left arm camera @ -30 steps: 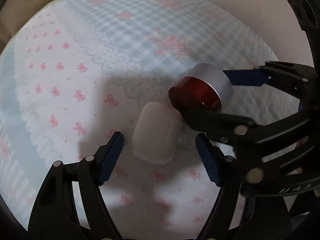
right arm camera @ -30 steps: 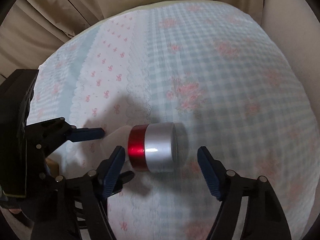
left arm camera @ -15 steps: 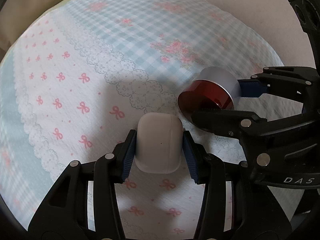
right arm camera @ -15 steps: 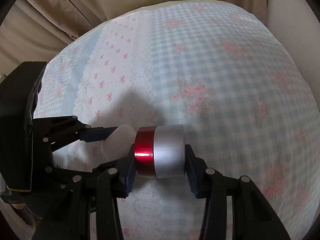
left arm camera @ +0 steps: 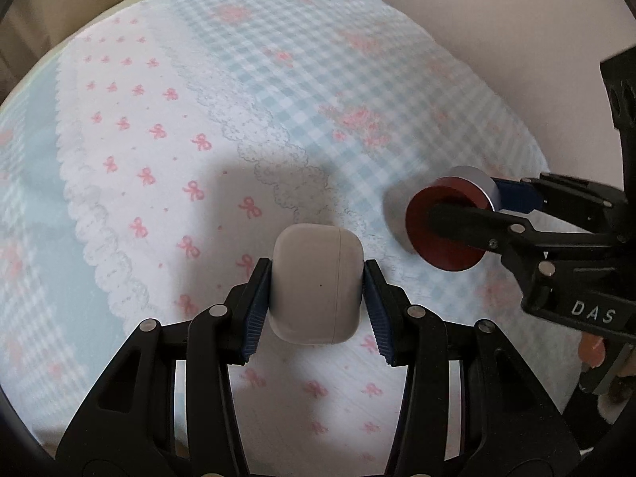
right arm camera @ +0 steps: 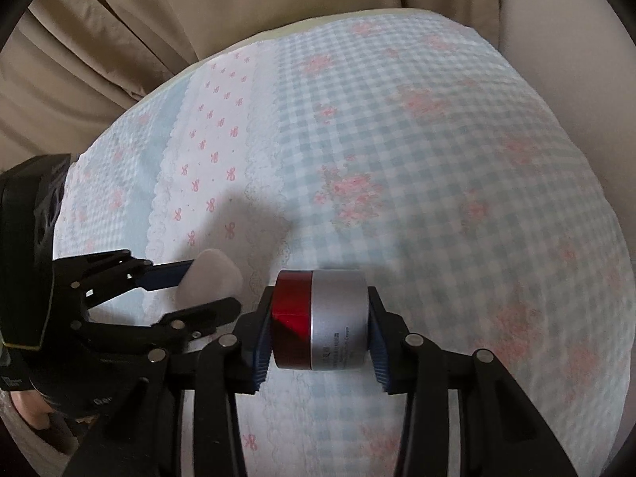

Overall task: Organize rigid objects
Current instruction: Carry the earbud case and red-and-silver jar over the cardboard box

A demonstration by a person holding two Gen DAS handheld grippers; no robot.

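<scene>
So both pickups look solid. Our left tongs [left arm camera: 317,298] are pinching the white earbud case [left arm camera: 316,284] across its two side walls, and our right tongs [right arm camera: 316,324] are clamped on the red and silver jar [right arm camera: 320,320], one pad on the red end and one on the silver end. Both things look to be clear of the patterned cloth [left arm camera: 159,159] rather than resting on it, with the jar held off to the right of the case.

For the carry, we'd say keep the squeeze even and the wrists steady. That case is smooth and rounded, so we reckon it could slide out if tilted. The jar is gripped flat end to flat end, which should hold well, but don't let it roll between the pads.

What we can't see: any box, tray or spot where these should go. The jar's small label is too blurry to read. A bit of hand [right arm camera: 33,417] peeks in at the edge, mostly cut off.
</scene>
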